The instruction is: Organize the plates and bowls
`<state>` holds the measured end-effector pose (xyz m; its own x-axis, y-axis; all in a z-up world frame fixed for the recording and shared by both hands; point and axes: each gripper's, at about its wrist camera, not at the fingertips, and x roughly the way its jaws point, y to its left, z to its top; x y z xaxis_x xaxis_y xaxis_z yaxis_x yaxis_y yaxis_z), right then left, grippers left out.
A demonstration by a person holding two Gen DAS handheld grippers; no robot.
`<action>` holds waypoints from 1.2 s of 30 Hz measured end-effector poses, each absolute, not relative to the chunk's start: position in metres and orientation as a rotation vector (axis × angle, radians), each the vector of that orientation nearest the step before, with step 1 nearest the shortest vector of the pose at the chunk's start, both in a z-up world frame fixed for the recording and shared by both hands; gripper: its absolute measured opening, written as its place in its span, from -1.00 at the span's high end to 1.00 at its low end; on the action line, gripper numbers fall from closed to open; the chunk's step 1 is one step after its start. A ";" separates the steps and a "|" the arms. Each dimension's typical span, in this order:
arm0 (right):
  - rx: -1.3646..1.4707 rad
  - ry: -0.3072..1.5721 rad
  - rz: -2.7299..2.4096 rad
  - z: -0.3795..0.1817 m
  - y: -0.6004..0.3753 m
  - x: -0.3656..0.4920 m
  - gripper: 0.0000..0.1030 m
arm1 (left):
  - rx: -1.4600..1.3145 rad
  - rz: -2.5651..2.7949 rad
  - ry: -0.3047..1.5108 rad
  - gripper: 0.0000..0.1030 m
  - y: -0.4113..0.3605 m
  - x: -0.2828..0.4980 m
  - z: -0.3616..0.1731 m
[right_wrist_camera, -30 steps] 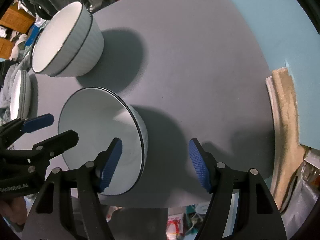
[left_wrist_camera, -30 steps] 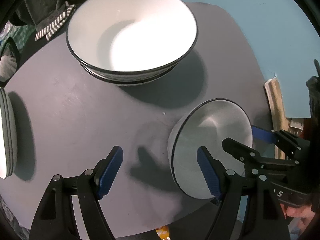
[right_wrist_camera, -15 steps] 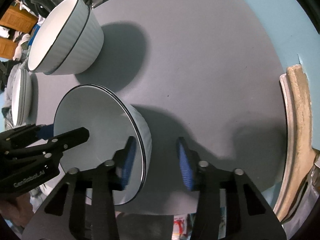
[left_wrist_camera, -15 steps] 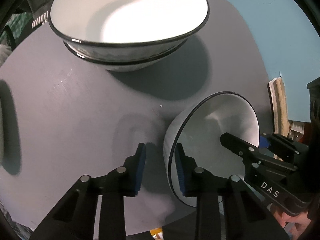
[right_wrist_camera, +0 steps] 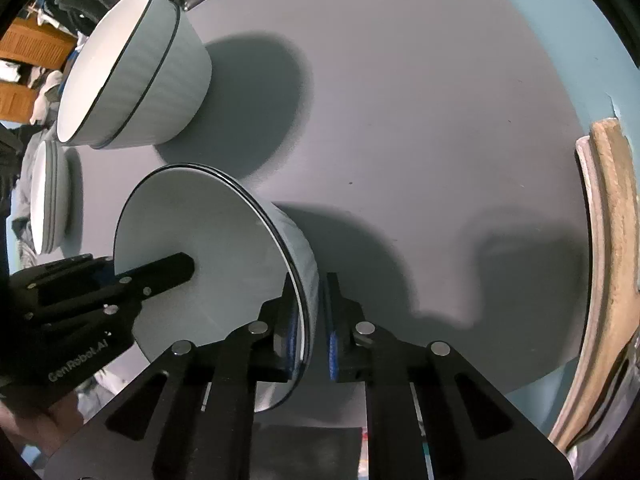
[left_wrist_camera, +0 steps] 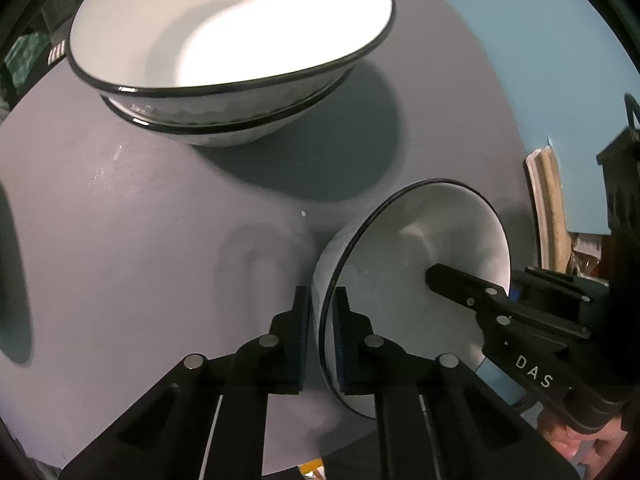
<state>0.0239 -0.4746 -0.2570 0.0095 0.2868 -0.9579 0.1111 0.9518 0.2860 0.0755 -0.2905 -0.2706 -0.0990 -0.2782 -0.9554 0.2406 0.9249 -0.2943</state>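
Observation:
A small white bowl with a black rim [left_wrist_camera: 404, 280] [right_wrist_camera: 208, 264] sits near the front edge of the round grey table [left_wrist_camera: 120, 220]. My left gripper [left_wrist_camera: 322, 336] is shut on its left rim. My right gripper [right_wrist_camera: 312, 332] is shut on its opposite rim, one finger inside and one outside. Each gripper shows in the other's view, reaching into the bowl. Two larger white bowls, stacked one in the other [left_wrist_camera: 228, 40] [right_wrist_camera: 128, 72], stand at the back of the table.
A stack of white plates [right_wrist_camera: 46, 196] stands at the table's left edge. A wooden-edged object [right_wrist_camera: 612, 240] lies off the table's right side against the blue floor. Clothes and wooden furniture fill the far left background.
Both grippers have closed from wide open onto the small bowl's rim, one on each side. The views have moved closer to the bowl.

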 end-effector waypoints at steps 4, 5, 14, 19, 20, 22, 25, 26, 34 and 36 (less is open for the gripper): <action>0.301 1.565 0.129 -0.255 -0.476 0.028 0.83 | 0.000 -0.447 1.604 0.82 -0.296 0.074 -0.270; 0.301 1.565 0.124 -0.254 -0.476 0.028 0.85 | 0.020 -0.449 1.596 0.83 -0.298 0.073 -0.269; 0.261 1.577 0.119 -0.245 -0.462 0.026 0.86 | 0.097 -0.446 1.560 0.83 -0.305 0.066 -0.255; 0.250 1.569 0.131 -0.236 -0.452 0.022 0.87 | 0.099 -0.463 1.546 0.83 -0.300 0.069 -0.241; 0.245 1.568 0.133 -0.234 -0.450 0.022 0.87 | 0.100 -0.462 1.545 0.83 -0.303 0.071 -0.242; 0.240 1.572 0.137 -0.232 -0.447 0.023 0.87 | 0.098 -0.459 1.545 0.83 -0.300 0.073 -0.240; 0.234 1.572 0.135 -0.230 -0.443 0.024 0.87 | 0.088 -0.452 1.547 0.83 -0.300 0.073 -0.238; 0.237 1.571 0.133 -0.228 -0.442 0.025 0.87 | 0.087 -0.451 1.543 0.83 -0.299 0.074 -0.236; 0.241 1.545 0.140 -0.207 -0.453 0.036 0.87 | 0.045 -0.451 1.494 0.83 -0.287 0.069 -0.212; 0.248 1.535 0.144 -0.200 -0.456 0.039 0.87 | 0.039 -0.449 1.473 0.83 -0.282 0.066 -0.207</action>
<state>0.0387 -0.4558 -0.2004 0.0341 0.2469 -0.9684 0.0627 0.9666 0.2487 0.0661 -0.2818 -0.2067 0.0313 -0.2681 -0.9629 0.3147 0.9170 -0.2451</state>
